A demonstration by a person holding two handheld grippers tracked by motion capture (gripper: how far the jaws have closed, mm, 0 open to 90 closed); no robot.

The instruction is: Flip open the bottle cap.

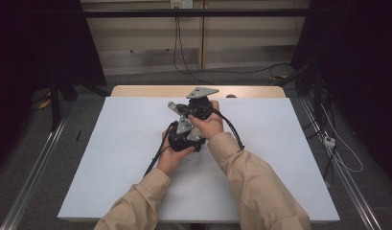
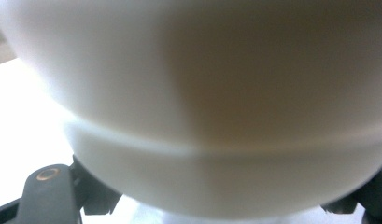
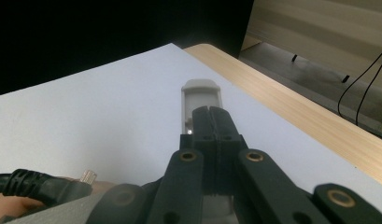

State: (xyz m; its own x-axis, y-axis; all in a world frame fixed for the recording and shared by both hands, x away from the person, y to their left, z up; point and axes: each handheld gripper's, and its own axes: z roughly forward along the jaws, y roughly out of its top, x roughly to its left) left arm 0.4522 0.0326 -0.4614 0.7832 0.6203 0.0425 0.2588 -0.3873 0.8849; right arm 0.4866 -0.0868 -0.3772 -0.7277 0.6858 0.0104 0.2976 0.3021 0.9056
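Landmark: the white sheet (image 1: 121, 158) that covers most of the desk (image 1: 150, 91), whose bare wooden edge shows along the sheet's far side.
Left claw (image 1: 184, 136): held over the middle of the sheet, its jaws drawn narrow against a white rounded object (image 2: 202, 116), which sits between them in the left gripper view, so close that it blurs; what it is cannot be told.
Right claw (image 3: 210, 122): just beyond the left claw, over the sheet's far half, jaws pressed fully together with nothing clamped between the tips.
White flat piece (image 3: 201, 100): lies just past and under the right claw's tips, pointing toward the sheet's far corner; whether it touches the sheet cannot be told.
In the way: the white rounded object blocks the left gripper view of almost everything past it.
Hands: both claws sit close together, and the right hand (image 1: 208, 124) overlaps the left claw's top plate.
Cables (image 1: 234, 132): black, trailing from the claws over the sheet toward its near edge.
Beyond the sheet: grey floor, wall panels and loose black wires.
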